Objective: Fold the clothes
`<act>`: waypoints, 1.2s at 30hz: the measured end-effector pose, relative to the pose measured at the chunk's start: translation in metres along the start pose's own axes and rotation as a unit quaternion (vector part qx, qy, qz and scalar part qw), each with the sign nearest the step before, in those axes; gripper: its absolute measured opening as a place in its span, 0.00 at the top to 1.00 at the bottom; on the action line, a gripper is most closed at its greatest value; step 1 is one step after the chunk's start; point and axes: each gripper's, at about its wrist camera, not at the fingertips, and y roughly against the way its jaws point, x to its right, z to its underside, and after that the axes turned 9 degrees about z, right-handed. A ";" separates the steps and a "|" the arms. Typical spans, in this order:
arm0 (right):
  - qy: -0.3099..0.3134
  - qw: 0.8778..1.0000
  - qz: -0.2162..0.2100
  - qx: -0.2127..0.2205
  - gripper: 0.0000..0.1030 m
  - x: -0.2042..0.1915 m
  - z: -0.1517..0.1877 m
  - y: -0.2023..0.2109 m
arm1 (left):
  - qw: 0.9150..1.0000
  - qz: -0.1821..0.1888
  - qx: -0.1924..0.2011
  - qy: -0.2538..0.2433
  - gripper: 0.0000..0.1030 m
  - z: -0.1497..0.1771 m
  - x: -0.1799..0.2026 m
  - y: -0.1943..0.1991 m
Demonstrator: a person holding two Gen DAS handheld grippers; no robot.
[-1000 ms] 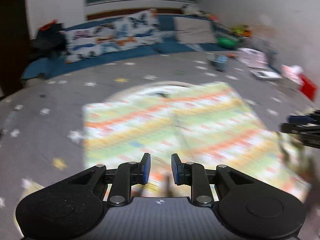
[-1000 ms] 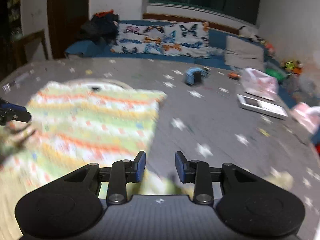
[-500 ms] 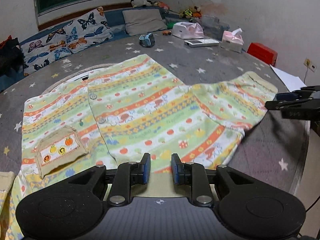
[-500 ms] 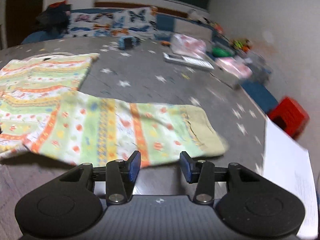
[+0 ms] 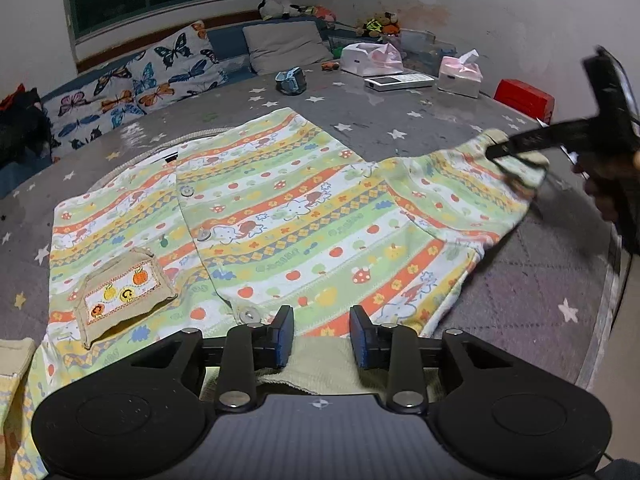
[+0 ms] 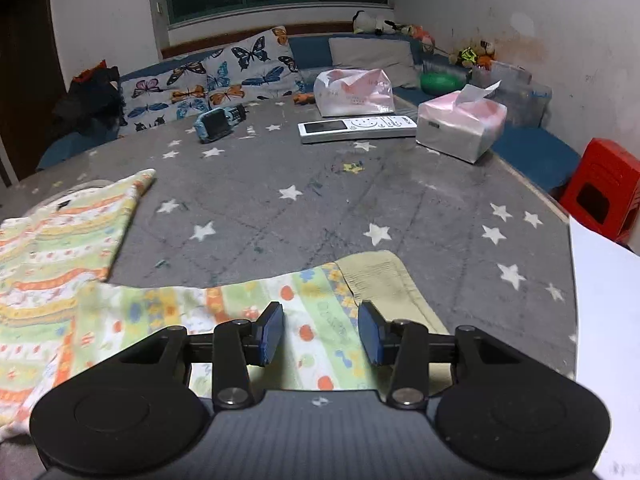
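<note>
Two grippers (image 5: 322, 334) (image 6: 320, 334), one striped shirt (image 5: 304, 220), three buttons (image 5: 187, 191)

Dim ceiling light; fisheye-bent edges; mostly sharp.

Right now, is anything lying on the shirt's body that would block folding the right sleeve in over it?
Nothing visible does. The shirt lies flat with only its own pocket and buttons on it; the sleeve sits between the right gripper fingers, untouched.

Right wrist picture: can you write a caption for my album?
Open hand-held gripper over a striped pyjama sleeve on the starry grey table.
</note>
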 end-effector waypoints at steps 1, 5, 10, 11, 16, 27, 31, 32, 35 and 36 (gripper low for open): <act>0.008 1.000 0.006 0.006 0.60 -0.002 -0.002 -0.004 | 1.000 0.000 0.000 -0.003 0.67 0.000 0.000 0.000; 0.024 0.999 0.028 0.016 0.53 -0.006 -0.012 -0.021 | 1.000 0.002 -0.001 -0.006 0.66 0.000 0.000 -0.001; -0.012 0.999 0.027 0.022 0.53 0.009 -0.010 -0.010 | 1.000 0.006 -0.002 0.001 0.64 -0.002 -0.002 -0.001; -0.021 0.999 0.026 0.024 0.53 0.013 -0.008 -0.006 | 1.000 0.006 -0.002 0.000 0.64 -0.003 -0.001 -0.002; -0.036 0.998 0.043 0.026 0.53 0.036 0.011 0.015 | 1.000 0.008 0.001 0.008 0.61 -0.004 0.000 0.000; -0.070 0.996 0.038 0.026 0.63 0.047 0.027 0.008 | 0.999 -0.013 0.024 0.028 0.55 0.003 0.000 0.028; -0.072 0.996 0.038 0.036 0.82 0.045 0.027 0.006 | 0.998 -0.028 0.028 0.054 0.54 0.012 -0.010 0.038; -0.077 0.996 0.032 0.038 0.87 0.046 0.027 0.006 | 0.997 -0.031 0.027 0.060 0.54 0.014 -0.012 0.039; -0.095 0.994 0.020 0.045 0.93 0.046 0.025 0.008 | 0.996 -0.039 0.030 0.076 0.54 0.019 -0.019 0.046; -0.098 0.994 0.019 0.051 0.94 0.045 0.025 0.011 | 0.996 -0.042 0.032 0.078 0.54 0.021 -0.021 0.048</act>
